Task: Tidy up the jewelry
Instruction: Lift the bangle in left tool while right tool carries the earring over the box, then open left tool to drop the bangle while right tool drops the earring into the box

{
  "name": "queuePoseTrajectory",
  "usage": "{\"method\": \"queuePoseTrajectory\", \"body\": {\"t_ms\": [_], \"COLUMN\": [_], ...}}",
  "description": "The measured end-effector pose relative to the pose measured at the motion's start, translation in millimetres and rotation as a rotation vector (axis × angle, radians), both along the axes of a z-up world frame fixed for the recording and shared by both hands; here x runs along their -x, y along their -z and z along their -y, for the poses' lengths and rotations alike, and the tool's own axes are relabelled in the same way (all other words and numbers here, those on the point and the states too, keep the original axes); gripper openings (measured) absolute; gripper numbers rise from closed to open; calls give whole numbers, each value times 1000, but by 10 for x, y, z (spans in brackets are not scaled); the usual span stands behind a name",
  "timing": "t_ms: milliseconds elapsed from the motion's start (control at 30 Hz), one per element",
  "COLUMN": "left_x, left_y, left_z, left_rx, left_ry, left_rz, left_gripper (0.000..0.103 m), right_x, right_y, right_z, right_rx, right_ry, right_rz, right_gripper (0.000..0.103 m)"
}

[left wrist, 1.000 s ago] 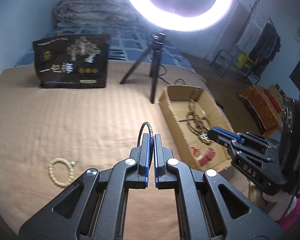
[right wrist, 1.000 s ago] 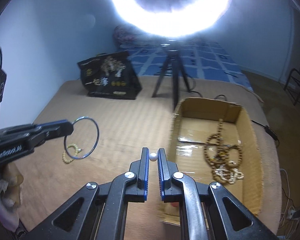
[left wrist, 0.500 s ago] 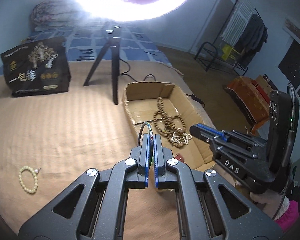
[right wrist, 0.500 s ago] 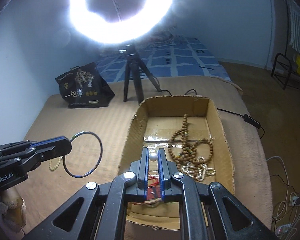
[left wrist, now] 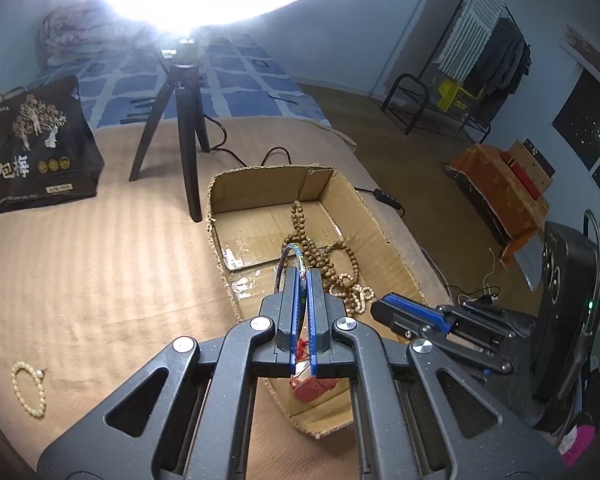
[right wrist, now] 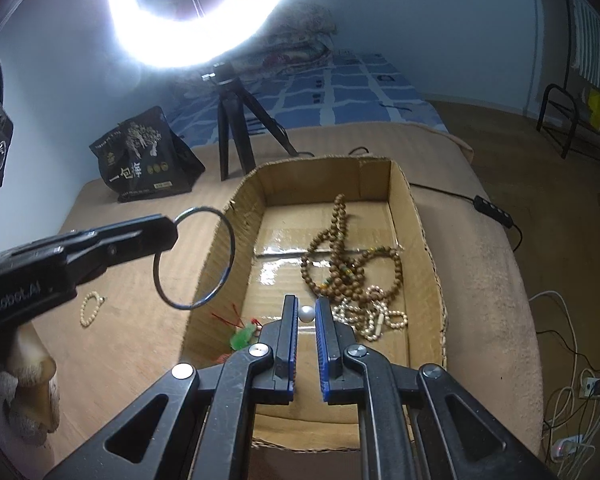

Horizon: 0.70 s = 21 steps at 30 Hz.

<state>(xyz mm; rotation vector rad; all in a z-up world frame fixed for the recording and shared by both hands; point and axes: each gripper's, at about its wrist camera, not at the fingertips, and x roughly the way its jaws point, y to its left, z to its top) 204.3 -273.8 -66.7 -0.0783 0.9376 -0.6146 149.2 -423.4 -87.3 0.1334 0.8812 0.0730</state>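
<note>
In the lower centre of the right wrist view, the right gripper (right wrist: pixel 307 312) is clamped shut on a small white pearl bead (right wrist: pixel 306 314) pinched between its blue-padded tips, above the near end of an open cardboard box (right wrist: pixel 428 236). In the lower centre of the left wrist view, the left gripper (left wrist: pixel 303 280) is closed tight on a thin dark metal bangle (left wrist: pixel 289 256), whose loop stands up past the fingertips; in the right wrist view that bangle (right wrist: pixel 194 258) hangs at centre left, over the box's left wall. The box sits on a tan blanket (left wrist: pixel 92 272) covering a bed. Inside it, nearest the camera, lie a green pendant on red cord (right wrist: pixel 242 336) at lower left and a red tasselled charm (left wrist: pixel 310 386). Further in are a cream bead strand (right wrist: pixel 374 318) and a tangle of brown wooden prayer beads (right wrist: pixel 342 260). Outside the box, a cream bead bracelet (left wrist: pixel 28 388) lies on the blanket at the lower left of the left wrist view. Beyond the box stand a black tripod (left wrist: pixel 184 128) and a black printed bag (left wrist: pixel 36 148). At the top of both frames a ring light (right wrist: pixel 196 12) glares brightly.
</note>
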Motion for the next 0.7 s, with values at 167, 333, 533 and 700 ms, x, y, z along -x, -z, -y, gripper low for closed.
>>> {"method": "queuePoseTrajectory", "body": {"t_ms": [167, 333, 533, 700], "left_x": [-41, -48, -59, -46], "left_y": [55, 71, 90, 75], "left_z": [80, 96, 75, 36], "left_rx": [-22, -29, -46, -70], "left_ry": [1, -2, -15, -24], "left_rz": [4, 8, 14, 25], "left_gripper": [1, 1, 1, 2], "right_x": [-24, -47, -44, -7], "right_y": [56, 90, 105, 60], "right_z": [50, 44, 23, 38], "right_rx": [-11, -15, 15, 34], "right_ry": [5, -2, 0, 25], "right_rz": [-11, -21, -24, -6], "right_gripper": [6, 6, 37, 70]}}
